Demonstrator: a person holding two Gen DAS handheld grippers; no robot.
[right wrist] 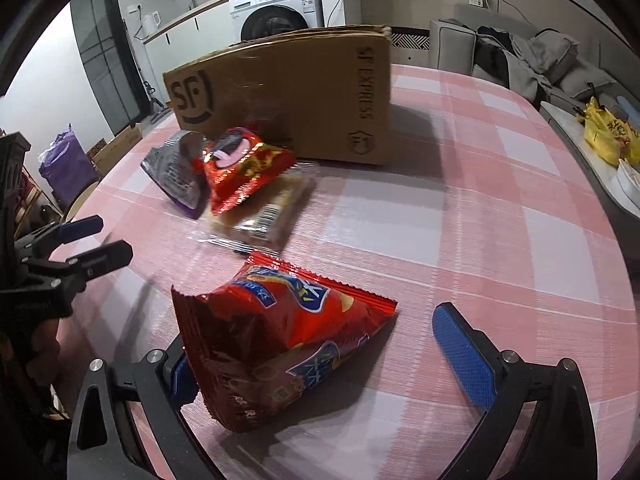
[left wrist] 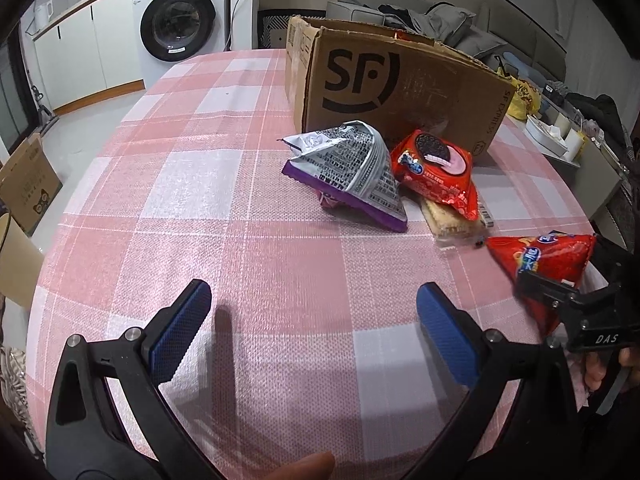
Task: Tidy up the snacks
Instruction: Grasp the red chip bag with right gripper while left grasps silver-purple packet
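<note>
A brown SF cardboard box [left wrist: 396, 84] stands on the pink checked table; it also shows in the right wrist view [right wrist: 304, 92]. In front of it lie a silver-purple snack bag [left wrist: 352, 168], a red Oreo pack [left wrist: 436, 168] and a clear cracker pack [left wrist: 452, 220] under it. A red chip bag [right wrist: 280, 340] lies between the open fingers of my right gripper [right wrist: 324, 360], against the left finger; it also shows in the left wrist view [left wrist: 548, 256]. My left gripper [left wrist: 312, 320] is open and empty over bare cloth.
The tablecloth [left wrist: 200, 200] spreads wide to the left of the snacks. A washing machine [left wrist: 180, 16] and counter stand beyond the table. A sofa with clothes [right wrist: 528, 60] and a side table with a yellow bag [right wrist: 608, 136] are to the right.
</note>
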